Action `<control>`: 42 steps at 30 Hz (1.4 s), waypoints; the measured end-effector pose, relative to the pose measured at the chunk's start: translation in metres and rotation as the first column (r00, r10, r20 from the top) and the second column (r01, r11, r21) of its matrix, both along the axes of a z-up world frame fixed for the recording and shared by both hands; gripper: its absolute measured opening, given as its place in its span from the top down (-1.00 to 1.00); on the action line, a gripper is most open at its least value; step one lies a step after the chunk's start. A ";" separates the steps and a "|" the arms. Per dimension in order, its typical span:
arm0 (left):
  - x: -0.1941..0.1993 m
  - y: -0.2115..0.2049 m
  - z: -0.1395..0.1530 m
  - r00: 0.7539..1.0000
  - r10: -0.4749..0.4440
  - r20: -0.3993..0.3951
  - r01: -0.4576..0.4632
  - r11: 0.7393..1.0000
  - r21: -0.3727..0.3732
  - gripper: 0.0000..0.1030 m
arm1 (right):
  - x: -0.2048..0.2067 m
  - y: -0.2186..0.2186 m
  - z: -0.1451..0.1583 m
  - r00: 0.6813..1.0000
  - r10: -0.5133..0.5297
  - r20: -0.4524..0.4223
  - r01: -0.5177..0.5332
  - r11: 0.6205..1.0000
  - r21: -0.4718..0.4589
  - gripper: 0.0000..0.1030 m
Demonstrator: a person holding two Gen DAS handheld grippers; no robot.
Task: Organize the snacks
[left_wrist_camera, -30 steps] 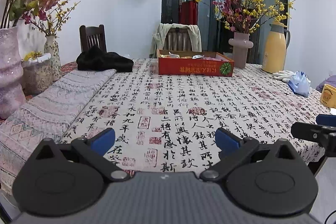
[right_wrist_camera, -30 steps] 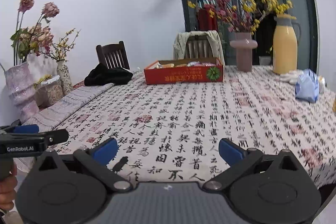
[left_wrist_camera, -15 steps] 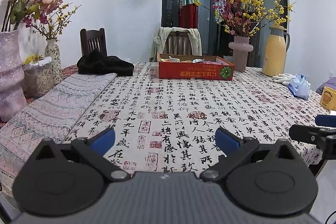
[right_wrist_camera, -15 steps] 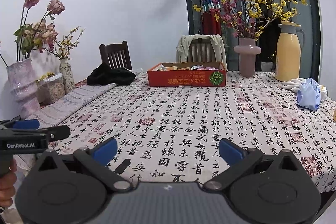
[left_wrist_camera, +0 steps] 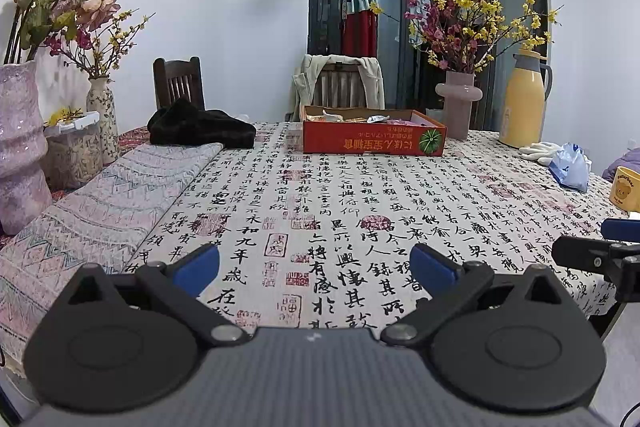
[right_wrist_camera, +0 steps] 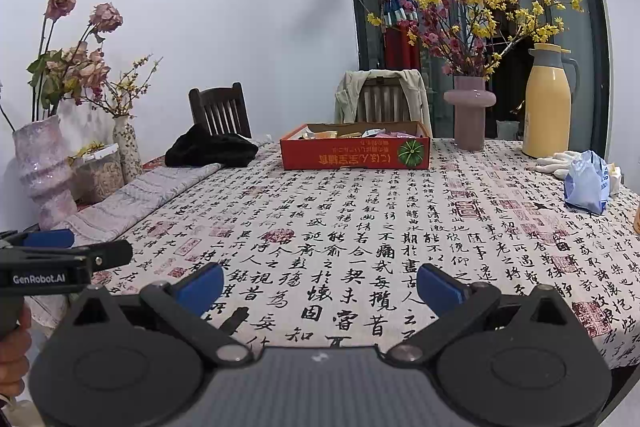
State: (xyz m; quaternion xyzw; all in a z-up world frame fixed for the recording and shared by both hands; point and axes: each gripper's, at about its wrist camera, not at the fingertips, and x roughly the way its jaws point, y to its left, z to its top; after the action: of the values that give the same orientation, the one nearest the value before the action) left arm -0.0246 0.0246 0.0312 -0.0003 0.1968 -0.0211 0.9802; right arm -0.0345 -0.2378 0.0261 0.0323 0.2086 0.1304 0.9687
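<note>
A table under a calligraphy-print tablecloth (left_wrist_camera: 320,195) carries everything. Along its far edge stand a mauve vase (left_wrist_camera: 457,103) of yellow and pink blossoms and, beside it, a yellow thermos jug (left_wrist_camera: 522,99). White gloves (left_wrist_camera: 540,151) and a blue plastic bag (left_wrist_camera: 570,167) lie near the jug. A black cloth (left_wrist_camera: 200,129) sits on the cloth's far left.

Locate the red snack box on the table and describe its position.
In both wrist views the red snack box sits at the far middle of the table, right of the black cloth and left of the pink vase.
</note>
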 end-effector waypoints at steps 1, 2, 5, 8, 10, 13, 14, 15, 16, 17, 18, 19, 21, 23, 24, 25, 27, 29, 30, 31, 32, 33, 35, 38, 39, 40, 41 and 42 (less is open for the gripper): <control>0.000 0.000 0.000 1.000 -0.001 0.000 0.001 1.000 0.000 -1.00 | 0.000 0.000 0.000 1.000 0.000 0.000 0.000 1.000 0.000 -1.00; 0.000 0.000 0.000 1.000 -0.003 -0.002 0.003 1.000 -0.001 -1.00 | 0.000 0.000 0.000 1.000 0.000 0.000 0.000 1.000 0.000 -1.00; 0.000 0.000 0.000 1.000 -0.003 -0.002 0.003 1.000 -0.001 -1.00 | 0.000 0.000 0.000 1.000 0.001 -0.001 -0.001 1.000 -0.001 -1.00; 0.000 0.000 0.000 1.000 -0.004 0.000 0.004 1.000 0.000 -1.00 | 0.000 0.000 0.000 1.000 -0.002 -0.005 0.002 1.000 0.000 -1.00; 0.000 0.000 0.000 1.000 -0.004 0.001 0.004 1.000 0.000 -1.00 | 0.000 0.000 0.000 1.000 -0.003 -0.007 0.003 1.000 -0.001 -1.00; 0.000 0.000 0.000 1.000 -0.005 0.000 0.005 1.000 0.000 -1.00 | 0.001 -0.001 0.000 1.000 -0.002 -0.011 0.002 1.000 0.002 -1.00; 0.000 0.000 0.000 1.000 -0.005 0.000 0.005 1.000 0.001 -1.00 | 0.001 -0.001 0.000 1.000 -0.003 -0.011 0.003 1.000 0.002 -1.00; 0.000 0.000 0.000 1.000 -0.005 0.000 0.005 1.000 0.000 -1.00 | 0.001 -0.001 0.000 1.000 -0.003 -0.012 0.003 1.000 0.003 -1.00; 0.000 0.000 0.000 1.000 -0.005 0.000 0.005 1.000 0.000 -1.00 | 0.002 -0.001 0.000 1.000 -0.003 -0.013 0.003 1.000 0.004 -1.00; 0.000 0.000 0.000 1.000 -0.005 0.000 0.005 1.000 0.000 -1.00 | 0.002 -0.001 -0.001 1.000 -0.003 -0.014 0.003 1.000 0.004 -1.00; 0.000 0.000 0.000 1.000 -0.006 0.000 0.006 1.000 0.000 -1.00 | 0.002 -0.001 -0.001 1.000 -0.002 -0.015 0.002 1.000 0.004 -1.00; 0.000 0.000 0.000 1.000 -0.008 -0.002 0.008 1.000 0.000 -1.00 | 0.002 -0.001 -0.001 1.000 -0.001 -0.015 0.001 1.000 0.005 -1.00; 0.001 0.000 0.000 1.000 -0.010 -0.007 0.010 1.000 0.000 -1.00 | 0.002 0.000 -0.001 1.000 0.000 -0.016 0.000 1.000 0.006 -1.00; 0.001 0.001 0.000 1.000 -0.009 -0.003 0.009 1.000 0.000 -1.00 | 0.002 0.000 -0.001 1.000 0.000 -0.017 0.000 1.000 0.005 -1.00; 0.000 0.001 0.000 1.000 -0.009 -0.003 0.009 1.000 0.001 -1.00 | 0.003 0.001 -0.001 1.000 -0.001 -0.019 0.001 1.000 0.004 -1.00; 0.000 0.000 0.000 1.000 -0.010 -0.003 0.010 1.000 0.002 -1.00 | 0.003 0.001 -0.001 1.000 -0.001 -0.019 0.001 1.000 0.003 -1.00; 0.001 0.001 0.000 1.000 -0.010 -0.004 0.010 1.000 0.002 -1.00 | 0.002 0.001 -0.001 1.000 -0.001 -0.017 0.001 1.000 0.001 -1.00; 0.001 0.001 0.000 1.000 -0.010 -0.005 0.010 1.000 0.001 -1.00 | 0.002 0.000 -0.001 1.000 -0.002 -0.017 0.002 1.000 0.004 -1.00; 0.001 0.001 0.000 1.000 -0.010 -0.005 0.010 1.000 0.001 -1.00 | 0.002 0.000 -0.001 1.000 -0.003 -0.016 0.003 1.000 0.005 -1.00; 0.001 0.000 0.000 1.000 -0.010 -0.005 0.010 1.000 0.002 -1.00 | 0.002 0.000 -0.001 1.000 -0.003 -0.015 0.003 1.000 0.006 -1.00; 0.001 0.000 0.000 1.000 -0.011 -0.004 0.011 1.000 0.002 -1.00 | 0.002 0.000 -0.001 1.000 -0.003 -0.015 0.004 1.000 0.007 -1.00; 0.001 0.000 0.000 1.000 -0.011 -0.005 0.011 1.000 0.002 -1.00 | 0.002 -0.001 -0.001 1.000 -0.003 -0.015 0.003 1.000 0.007 -1.00; 0.001 0.000 -0.001 1.000 -0.012 -0.005 0.012 1.000 0.002 -1.00 | 0.002 -0.001 -0.001 1.000 -0.002 -0.013 0.002 1.000 0.006 -1.00; 0.001 0.000 -0.001 1.000 -0.011 -0.007 0.011 1.000 0.002 -1.00 | 0.001 -0.001 -0.001 1.000 -0.001 -0.012 0.001 1.000 0.005 -1.00; 0.001 0.000 -0.001 1.000 -0.012 -0.007 0.012 1.000 0.002 -1.00 | 0.001 -0.001 -0.001 1.000 0.000 -0.012 0.000 1.000 0.005 -1.00; 0.001 0.000 -0.001 1.000 -0.012 -0.006 0.012 1.000 0.002 -1.00 | 0.001 -0.001 -0.001 1.000 -0.001 -0.012 0.001 1.000 0.005 -1.00; 0.001 0.000 -0.001 1.000 -0.012 -0.005 0.012 1.000 0.003 -1.00 | 0.001 0.000 -0.001 1.000 -0.003 -0.013 0.003 1.000 0.006 -1.00; 0.001 0.000 -0.001 1.000 -0.014 -0.004 0.014 1.000 0.004 -1.00 | 0.001 0.000 -0.001 1.000 -0.004 -0.012 0.004 1.000 0.007 -1.00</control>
State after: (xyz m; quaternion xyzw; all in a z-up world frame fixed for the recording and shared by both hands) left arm -0.0238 0.0248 0.0301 0.0027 0.1989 -0.0275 0.9796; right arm -0.0336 -0.2382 0.0250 0.0367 0.2141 0.1289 0.9676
